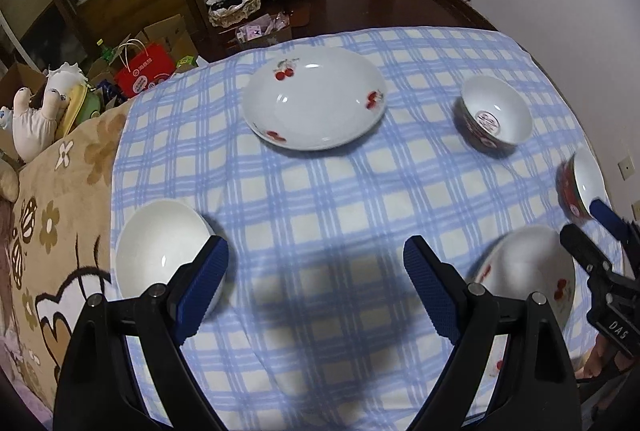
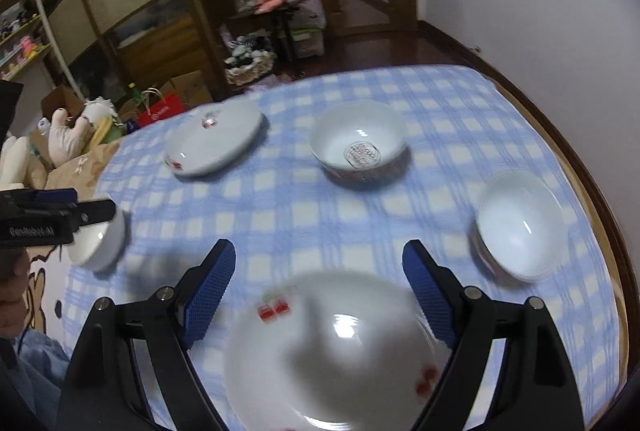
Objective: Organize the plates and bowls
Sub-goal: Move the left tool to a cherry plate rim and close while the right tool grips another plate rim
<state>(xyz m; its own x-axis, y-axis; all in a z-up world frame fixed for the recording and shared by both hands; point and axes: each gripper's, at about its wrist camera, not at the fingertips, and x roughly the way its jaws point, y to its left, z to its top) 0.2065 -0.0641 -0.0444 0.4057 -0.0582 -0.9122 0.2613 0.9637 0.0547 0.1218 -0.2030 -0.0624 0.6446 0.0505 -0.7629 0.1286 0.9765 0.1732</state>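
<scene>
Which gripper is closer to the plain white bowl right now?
Left. The left gripper hangs open right beside the white bowl, one finger overlapping its rim in view. The right gripper is open over a cherry plate, across the table.

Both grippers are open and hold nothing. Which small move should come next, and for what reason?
Probably lower the right gripper onto the near rim of the cherry plate and close. Its jaws stand open just above that plate, and a matching plate lies farther back to stack it on. The left gripper hangs open over bare cloth, beside a plain white bowl.
</scene>
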